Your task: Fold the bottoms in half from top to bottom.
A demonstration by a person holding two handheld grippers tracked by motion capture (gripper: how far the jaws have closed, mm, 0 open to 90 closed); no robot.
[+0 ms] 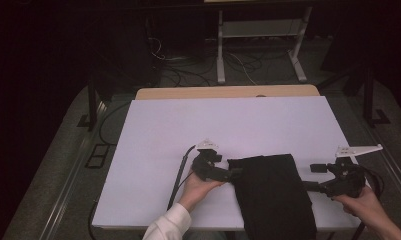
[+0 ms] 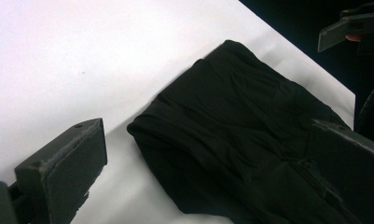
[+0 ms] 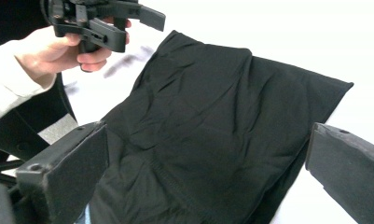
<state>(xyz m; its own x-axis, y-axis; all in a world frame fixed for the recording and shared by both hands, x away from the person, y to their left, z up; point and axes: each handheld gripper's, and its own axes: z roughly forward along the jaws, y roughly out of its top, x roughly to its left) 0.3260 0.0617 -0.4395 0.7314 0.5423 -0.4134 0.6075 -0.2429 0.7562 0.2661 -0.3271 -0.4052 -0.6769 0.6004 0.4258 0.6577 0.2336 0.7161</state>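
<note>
Both hands low, wide-jawed left gripper (image 1: 231,174) and right gripper (image 1: 308,186) flanking black cloth (image 1: 273,192).

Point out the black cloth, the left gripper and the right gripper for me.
black cloth (image 1: 273,192), high view, middle of the fabric.
left gripper (image 1: 236,174), high view, between its tips.
right gripper (image 1: 308,186), high view, at its tips.

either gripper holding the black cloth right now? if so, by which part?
Neither. The left gripper and right gripper both stand open, jaws spread either side of the black cloth, not closed on it.
</note>
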